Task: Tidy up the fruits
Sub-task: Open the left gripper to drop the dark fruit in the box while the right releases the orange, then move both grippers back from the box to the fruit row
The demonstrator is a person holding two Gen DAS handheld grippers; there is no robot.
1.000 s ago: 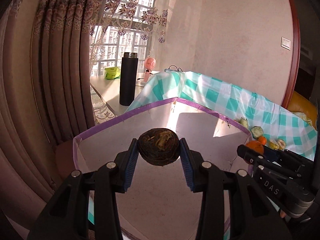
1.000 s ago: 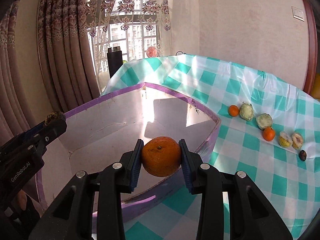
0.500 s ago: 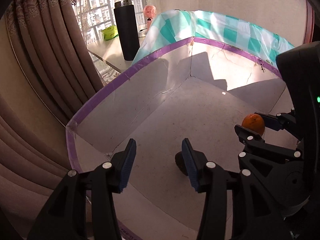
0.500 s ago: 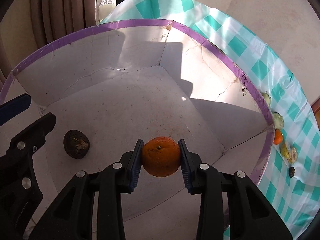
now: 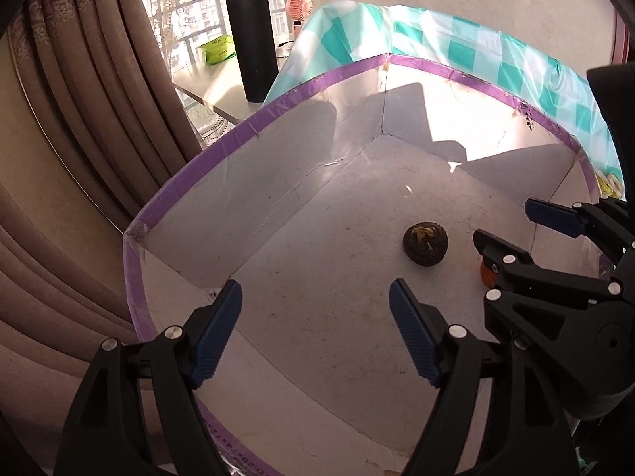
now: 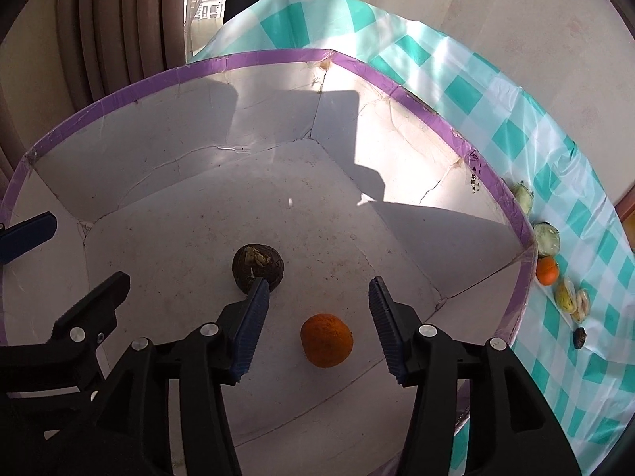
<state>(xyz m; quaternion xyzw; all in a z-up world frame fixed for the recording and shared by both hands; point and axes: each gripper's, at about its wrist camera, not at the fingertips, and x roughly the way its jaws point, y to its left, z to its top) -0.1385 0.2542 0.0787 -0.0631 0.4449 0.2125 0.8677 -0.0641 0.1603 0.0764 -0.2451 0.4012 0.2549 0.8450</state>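
Both tongs, left (image 5: 315,327) and right (image 6: 317,321), gape wide, empty. Orange (image 6: 326,340) and dark fruit (image 6: 258,267) lie on box (image 6: 278,56) floor. Drop step done; next, fetch fruits remaining on surface (image 6: 587,377).

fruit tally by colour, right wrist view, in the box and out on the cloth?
Orange: 2, one in the box, one on the cloth
Dark brown: 2, one in the box, a small one on the cloth
Green: 2
Yellow: 2
Total: 8
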